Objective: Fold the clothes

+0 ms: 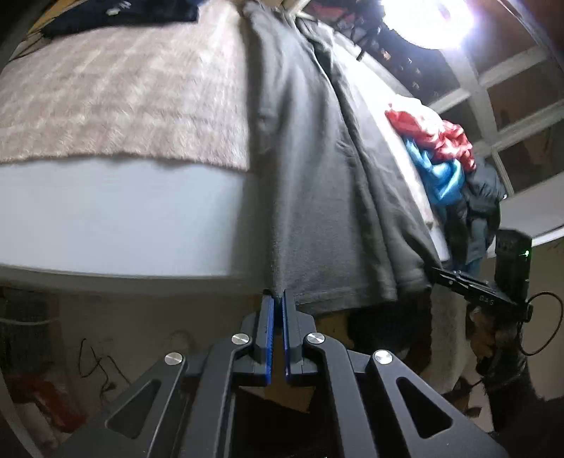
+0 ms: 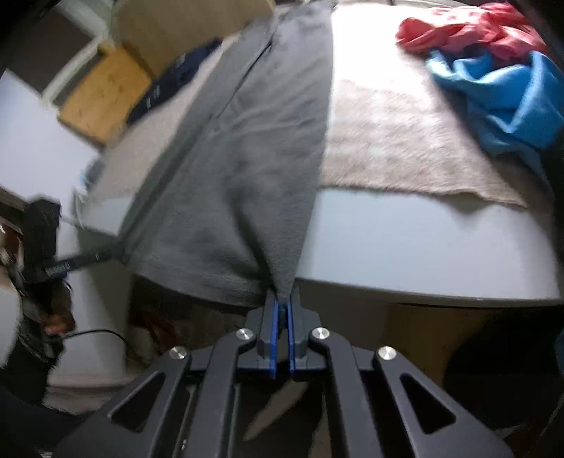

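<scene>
A grey garment (image 1: 317, 169) lies stretched lengthwise across the bed and hangs over its near edge; it also shows in the right wrist view (image 2: 246, 151). My left gripper (image 1: 278, 299) is shut on one bottom corner of its hem. My right gripper (image 2: 282, 299) is shut on the other bottom corner, and it shows in the left wrist view (image 1: 440, 274) at the garment's right edge. The left gripper shows in the right wrist view (image 2: 116, 252) at the garment's left edge.
A beige fuzzy blanket (image 1: 123, 95) covers the white mattress (image 1: 123, 218). A pile of red (image 2: 469, 28) and blue (image 2: 500, 98) clothes lies at the bed's right. A dark folded garment (image 1: 120, 14) lies at the far left. A wooden box (image 2: 105, 95) stands beyond the bed.
</scene>
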### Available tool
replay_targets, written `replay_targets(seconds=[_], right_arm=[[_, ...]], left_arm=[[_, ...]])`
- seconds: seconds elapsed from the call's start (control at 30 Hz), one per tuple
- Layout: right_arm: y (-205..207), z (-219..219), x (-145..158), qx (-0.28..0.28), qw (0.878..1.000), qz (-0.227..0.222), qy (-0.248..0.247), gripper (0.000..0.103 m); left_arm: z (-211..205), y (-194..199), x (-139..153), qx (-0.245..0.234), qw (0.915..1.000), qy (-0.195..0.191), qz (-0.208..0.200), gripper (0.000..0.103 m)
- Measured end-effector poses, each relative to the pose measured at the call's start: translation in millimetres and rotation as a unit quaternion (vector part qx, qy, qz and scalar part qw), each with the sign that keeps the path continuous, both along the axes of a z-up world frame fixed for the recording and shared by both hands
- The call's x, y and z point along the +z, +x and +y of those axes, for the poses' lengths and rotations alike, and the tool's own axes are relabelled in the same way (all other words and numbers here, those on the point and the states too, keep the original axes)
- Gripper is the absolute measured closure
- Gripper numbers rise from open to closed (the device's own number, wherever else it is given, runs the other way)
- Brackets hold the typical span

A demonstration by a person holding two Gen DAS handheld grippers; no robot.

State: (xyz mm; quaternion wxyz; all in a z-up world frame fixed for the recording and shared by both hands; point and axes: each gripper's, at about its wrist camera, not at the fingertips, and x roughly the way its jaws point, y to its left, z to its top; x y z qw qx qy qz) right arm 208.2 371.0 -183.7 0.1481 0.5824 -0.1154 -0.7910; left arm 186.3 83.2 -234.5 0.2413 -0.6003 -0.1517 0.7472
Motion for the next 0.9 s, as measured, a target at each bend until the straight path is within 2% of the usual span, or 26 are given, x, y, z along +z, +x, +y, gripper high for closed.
replay_targets(seconds=[0.1,0.2,0.23,0.3,0.37,0.47,0.57,0.63,0.7,0.77,0.83,0.9], right_arm=[[-3,-5,-5,0.000,1.000,-0.009,0.014,0.096],[-2,11,-11,-0.012,0.999,-0.036,-0.003,0.092],[-1,15,-12,-0.016,0.999,-0.040,-0.005,0.089],[-2,18,-10,-0.022,0.999,-0.039,-0.022,0.069],[-4,20,-10,-0.028,0.998,-0.038,-0.037,0.064],[2,17,7,-0.034,0.999,-0.016,0.033,0.070],[10,1,51,-0.012,0.996,0.060,0.072,0.070],[2,-30,66,0.027,0.995,0.085,0.054,0.070],[-12,-67,66,0.076,0.992,0.098,0.038,0.070],[-36,-95,66,0.120,0.986,0.113,0.026,0.071],[-75,-120,64,0.141,0.982,0.121,0.020,0.076],[-119,-148,59,0.157,0.981,0.116,0.021,0.078]], left_arm=[[7,0,-3,-0.008,0.9998,-0.015,0.004,0.099],[5,2,-2,-0.004,0.9999,-0.015,-0.007,0.098],[0,4,0,-0.003,0.9998,-0.019,-0.006,0.092],[-9,7,4,-0.001,0.9998,-0.021,-0.004,0.085],[-18,8,5,0.011,0.9999,-0.013,-0.001,0.083],[-23,2,1,0.023,0.9996,-0.013,-0.008,0.084],[-24,1,7,0.022,0.9996,-0.016,0.011,0.084],[-26,-1,4,0.028,0.9996,-0.007,0.005,0.084],[-26,0,-1,0.031,0.9995,0.001,-0.006,0.084],[-21,8,-3,0.026,0.9996,-0.007,0.000,0.084],[-16,11,-4,0.024,0.9996,-0.014,0.009,0.084],[-12,13,-4,0.023,0.9994,-0.020,0.017,0.084]])
